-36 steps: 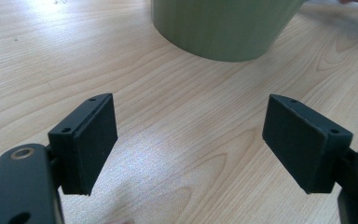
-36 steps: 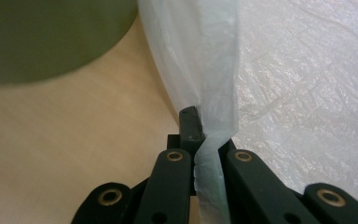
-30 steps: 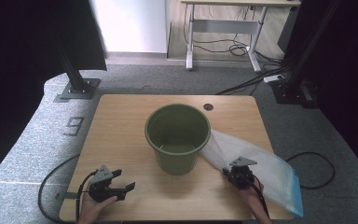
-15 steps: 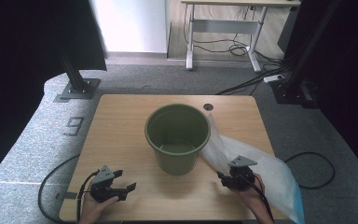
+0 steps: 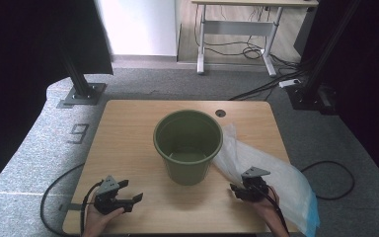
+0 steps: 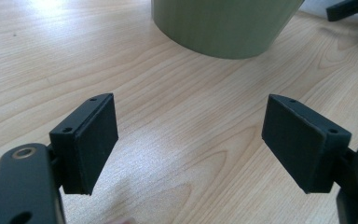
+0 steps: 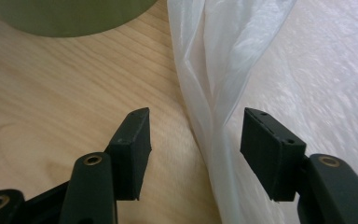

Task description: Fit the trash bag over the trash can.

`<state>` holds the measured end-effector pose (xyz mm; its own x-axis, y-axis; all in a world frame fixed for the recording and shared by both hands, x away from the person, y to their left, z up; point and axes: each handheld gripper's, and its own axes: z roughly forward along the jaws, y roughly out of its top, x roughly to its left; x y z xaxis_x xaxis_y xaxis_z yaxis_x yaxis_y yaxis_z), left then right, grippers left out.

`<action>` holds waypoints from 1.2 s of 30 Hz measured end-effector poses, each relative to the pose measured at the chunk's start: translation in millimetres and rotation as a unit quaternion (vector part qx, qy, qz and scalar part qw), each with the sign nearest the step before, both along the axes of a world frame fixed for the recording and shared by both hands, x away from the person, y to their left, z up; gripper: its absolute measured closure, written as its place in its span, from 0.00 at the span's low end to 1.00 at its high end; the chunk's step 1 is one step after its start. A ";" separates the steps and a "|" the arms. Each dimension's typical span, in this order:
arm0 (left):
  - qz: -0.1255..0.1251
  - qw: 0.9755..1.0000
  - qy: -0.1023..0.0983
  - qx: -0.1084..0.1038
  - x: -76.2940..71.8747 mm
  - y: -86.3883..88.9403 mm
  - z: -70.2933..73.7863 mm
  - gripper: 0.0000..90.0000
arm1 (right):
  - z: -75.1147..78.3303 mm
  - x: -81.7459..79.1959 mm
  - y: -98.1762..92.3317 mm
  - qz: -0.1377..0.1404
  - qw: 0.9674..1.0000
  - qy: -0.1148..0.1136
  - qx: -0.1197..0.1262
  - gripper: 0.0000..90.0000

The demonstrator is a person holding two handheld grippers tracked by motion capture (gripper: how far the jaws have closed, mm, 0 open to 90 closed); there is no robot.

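Observation:
A wide green pot (image 5: pixel 187 145) stands upright and empty at the middle of the wooden table (image 5: pixel 128 133). A clear plastic bag (image 5: pixel 276 177) lies crumpled to its right, reaching over the table's right edge. My right gripper (image 5: pixel 237 190) sits at the bag's near-left edge. In the right gripper view its jaws have just been closing, with a raised fold of the bag (image 7: pixel 214 93) between them, but the right gripper (image 7: pixel 193 144) is still open and its pads do not press the fold. My left gripper (image 5: pixel 131 191) rests open and empty near the front left, aimed at the pot (image 6: pixel 223 25).
A cable trails from each gripper over the table's near edge. A round grommet hole (image 5: pixel 220 113) sits at the table's back right. Black stands and a desk frame stand on the carpet beyond the table. The right gripper's jaw tip (image 6: pixel 349 7) shows far off in the left gripper view.
The right gripper has shifted slightly to the left along the bag's edge. The left gripper has stayed where it was.

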<state>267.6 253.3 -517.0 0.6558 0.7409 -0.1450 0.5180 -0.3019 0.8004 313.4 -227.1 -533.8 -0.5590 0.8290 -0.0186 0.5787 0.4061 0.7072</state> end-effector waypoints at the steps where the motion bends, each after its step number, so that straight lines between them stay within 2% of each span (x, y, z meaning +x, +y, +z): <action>1: 0.000 1.000 0.000 0.000 0.0 -0.3 0.1 0.20 | 1.7 -2.2 -2.4 0.001 1.000 -0.003 0.002 0.45; 6: -0.001 1.000 0.001 0.002 0.3 -1.7 -0.6 0.20 | 21.0 -8.4 -6.0 -0.004 1.000 -0.024 0.017 0.41; 10: -0.001 1.000 0.001 0.001 0.4 -1.7 -0.8 0.20 | 35.9 -1.5 -5.3 -0.010 0.999 -0.039 0.029 0.37; 12: -0.002 1.000 0.001 0.001 0.6 -1.7 -0.9 0.20 | 38.3 7.0 -5.1 -0.008 0.999 -0.032 0.037 0.36; 17: -0.001 1.000 0.001 0.003 0.3 -0.6 -0.8 0.20 | 32.7 57.2 -7.3 -0.028 0.997 0.014 0.070 0.27; 18: -0.001 1.000 0.001 0.003 0.6 -0.2 -1.0 0.20 | 32.7 57.2 -7.3 -0.028 0.997 0.014 0.070 0.27; 22: 0.000 1.000 0.003 0.004 1.7 0.4 -1.4 0.20 | 27.9 78.4 -8.3 -0.039 0.995 0.041 0.087 0.22; 24: 0.000 1.000 0.002 0.005 1.3 0.5 -1.2 0.20 | 25.1 83.4 -6.6 -0.037 0.994 0.048 0.091 0.21; 28: 0.000 1.000 0.001 0.004 1.1 0.6 -0.8 0.20 | 18.6 87.2 0.6 -0.034 0.994 0.057 0.083 0.18; 29: 0.000 1.000 0.001 0.004 1.1 0.6 -0.7 0.20 | 14.4 88.4 4.4 -0.031 0.994 0.066 0.082 0.18; 32: 0.000 1.000 0.001 0.006 1.0 0.4 -0.9 0.20 | 10.5 88.1 10.0 -0.024 0.993 0.075 0.091 0.18; 36: 0.000 1.000 0.002 0.006 1.1 0.6 -1.1 0.20 | 7.8 86.6 17.3 -0.014 0.993 0.078 0.090 0.19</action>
<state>268.7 253.9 -518.1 0.6552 0.7425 -0.1393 0.5212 -0.3108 0.7948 400.1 -209.9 -526.0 -0.5206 0.8261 0.2156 0.6955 0.2639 0.6682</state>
